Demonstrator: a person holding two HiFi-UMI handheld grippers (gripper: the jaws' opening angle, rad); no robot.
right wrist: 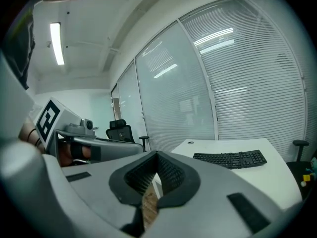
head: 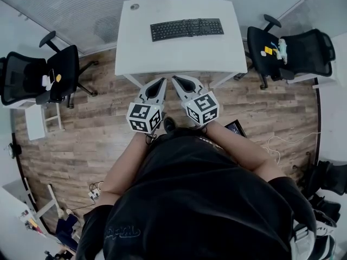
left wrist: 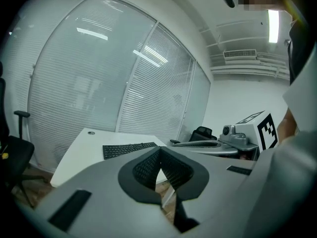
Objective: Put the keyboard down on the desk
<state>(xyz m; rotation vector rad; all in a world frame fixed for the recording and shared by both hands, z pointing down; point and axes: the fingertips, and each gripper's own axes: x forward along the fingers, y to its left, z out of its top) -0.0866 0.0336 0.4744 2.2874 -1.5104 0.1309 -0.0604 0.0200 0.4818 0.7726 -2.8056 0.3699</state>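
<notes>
A black keyboard (head: 186, 28) lies flat on the far half of the white desk (head: 179, 56); it also shows in the left gripper view (left wrist: 129, 149) and the right gripper view (right wrist: 230, 158). Both grippers hang side by side in front of the desk's near edge, over the wooden floor, well short of the keyboard. My left gripper (head: 162, 80) has its jaws shut with nothing between them (left wrist: 159, 150). My right gripper (head: 174, 79) is likewise shut and empty (right wrist: 157, 154). Their tips nearly touch each other.
A black office chair (head: 40, 77) stands left of the desk, another black chair (head: 293, 53) with small items on its seat at the right. Frosted glass walls with blinds (head: 81, 7) run behind the desk. Cables (head: 282, 145) lie on the wooden floor at the right.
</notes>
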